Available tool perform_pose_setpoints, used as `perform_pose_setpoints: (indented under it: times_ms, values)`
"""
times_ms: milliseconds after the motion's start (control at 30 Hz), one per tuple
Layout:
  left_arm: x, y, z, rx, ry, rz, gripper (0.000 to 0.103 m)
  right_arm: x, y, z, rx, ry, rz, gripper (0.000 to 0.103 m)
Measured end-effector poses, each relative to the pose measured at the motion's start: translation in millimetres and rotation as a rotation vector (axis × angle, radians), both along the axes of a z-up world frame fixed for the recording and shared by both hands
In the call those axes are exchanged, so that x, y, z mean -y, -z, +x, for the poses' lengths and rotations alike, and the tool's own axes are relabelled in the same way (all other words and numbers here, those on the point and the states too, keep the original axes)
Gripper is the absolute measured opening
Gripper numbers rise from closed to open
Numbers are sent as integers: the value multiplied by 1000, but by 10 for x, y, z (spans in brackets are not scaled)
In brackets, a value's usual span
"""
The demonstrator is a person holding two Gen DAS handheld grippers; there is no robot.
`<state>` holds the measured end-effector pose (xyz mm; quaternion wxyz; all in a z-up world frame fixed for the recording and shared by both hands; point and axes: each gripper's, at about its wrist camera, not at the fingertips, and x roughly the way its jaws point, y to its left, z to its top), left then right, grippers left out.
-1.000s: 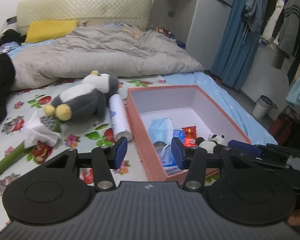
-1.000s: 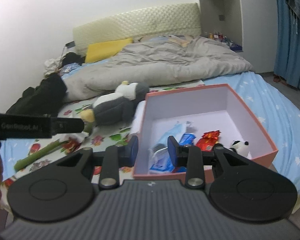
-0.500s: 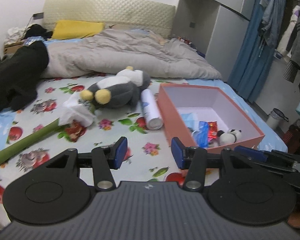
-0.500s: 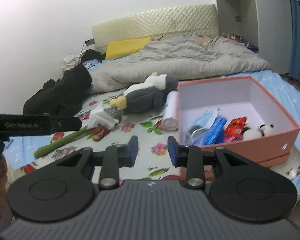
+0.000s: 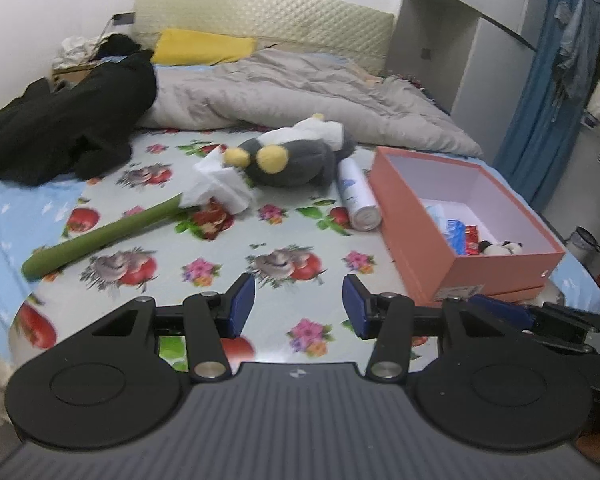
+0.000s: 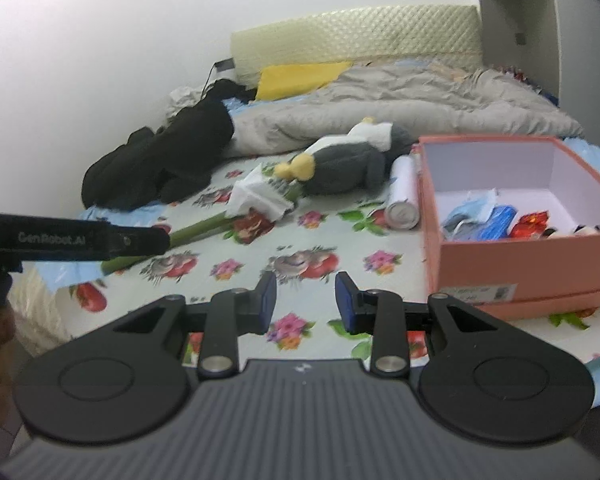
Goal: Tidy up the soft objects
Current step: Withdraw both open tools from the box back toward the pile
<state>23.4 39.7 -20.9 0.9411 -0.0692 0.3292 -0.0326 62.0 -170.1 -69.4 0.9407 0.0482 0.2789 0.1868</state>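
1. Grey-and-white plush penguin with yellow feet (image 5: 296, 156) lies on its side on the fruit-print bedsheet (image 5: 220, 256), well ahead of the left gripper (image 5: 299, 306) and slightly left of the right gripper (image 6: 306, 300) in that view.
2. Both grippers have drawn back since a second ago: then they hung at the near wall of the salmon-pink cardboard box (image 5: 432, 240), now bare sheet lies between them and it.
3. The box sits ahead-right of each gripper, holding a blue packet (image 6: 496, 222), a red foil wrapper (image 6: 534, 224) and a small panda toy (image 5: 500, 247).
4. Left gripper: blue pads wide apart, holding nothing, as before.
5. Right gripper: pads apart, a little narrower, also empty.
6. A white cylindrical spray can (image 5: 358, 200) lies between penguin and box; a long green plush stem (image 5: 100, 240) with white tissue (image 5: 220, 186) lies ahead-left.
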Motion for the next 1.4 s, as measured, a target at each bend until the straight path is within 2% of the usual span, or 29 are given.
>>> perform_pose_setpoints:
  times_ms: [233, 400, 567, 1000, 1400]
  values:
    - [-190, 204, 36, -49, -30, -9, 55, -181, 184, 83, -46, -46, -2, 35]
    - [-269, 379, 272, -74, -48, -19, 55, -225, 325, 215, -80, -57, -5, 35]
    - [-375, 578, 591, -102, -75, -31, 55, -298, 420, 415, -74, -83, -33, 35]
    - [-667, 1041, 1488, -141, -150, -44, 55, -469, 719, 1220, -121, -108, -14, 35]
    - [-950, 1422, 2256, -151, -226, -102, 55, -732, 908, 2250, -144, -142, 23, 35]
